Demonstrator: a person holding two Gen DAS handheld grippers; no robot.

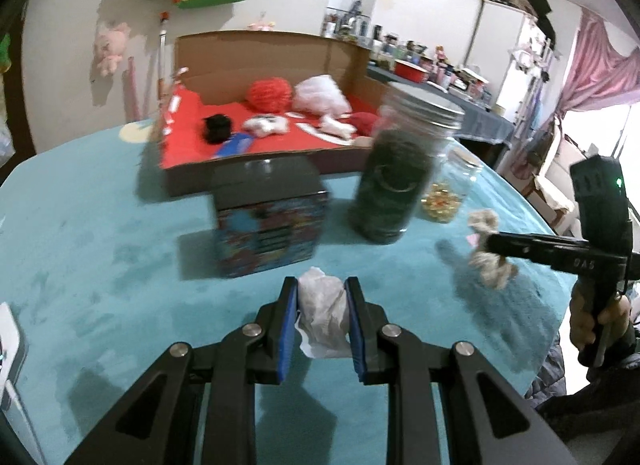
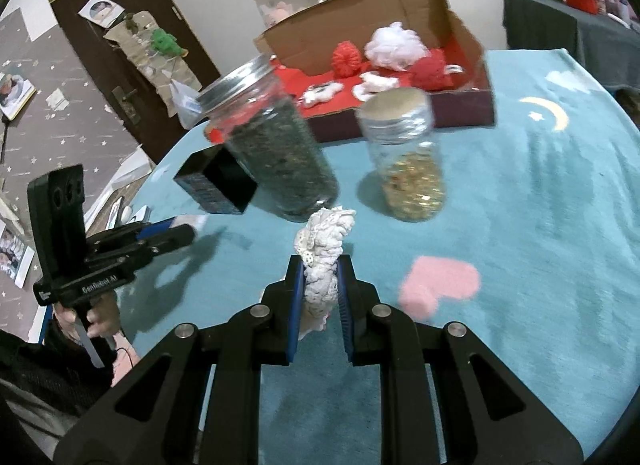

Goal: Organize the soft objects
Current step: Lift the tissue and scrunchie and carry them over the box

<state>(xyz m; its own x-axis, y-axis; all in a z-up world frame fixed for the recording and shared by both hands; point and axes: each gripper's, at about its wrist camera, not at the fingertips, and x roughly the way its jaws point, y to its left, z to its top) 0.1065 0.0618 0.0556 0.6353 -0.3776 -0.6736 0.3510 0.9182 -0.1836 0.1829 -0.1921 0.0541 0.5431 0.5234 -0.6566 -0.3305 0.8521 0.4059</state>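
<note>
My left gripper [image 1: 321, 285] is shut on a crumpled white soft piece [image 1: 322, 313], held above the teal tablecloth. My right gripper [image 2: 320, 263] is shut on a white lacy scrunchie [image 2: 326, 249], which sticks up past the blue pads. From the left wrist view the right gripper [image 1: 486, 243] reaches in from the right with that scrunchie [image 1: 490, 271] in it. The left gripper [image 2: 192, 231] shows at the left of the right wrist view. Farther back stands an open cardboard box [image 1: 276, 49] [image 2: 460, 109] with a red floor, holding a red pompom [image 1: 269, 93], a white fluffy ball [image 2: 396, 47] and other soft pieces.
Between me and the box stand a tall jar of dark contents [image 1: 394, 181] [image 2: 276, 149], a smaller jar of golden bits [image 2: 408, 157] [image 1: 452, 189] and a small dark patterned box [image 1: 272, 221] [image 2: 218, 185]. A pink heart [image 2: 440, 285] marks the cloth. A hand [image 1: 588, 317] grips the right handle.
</note>
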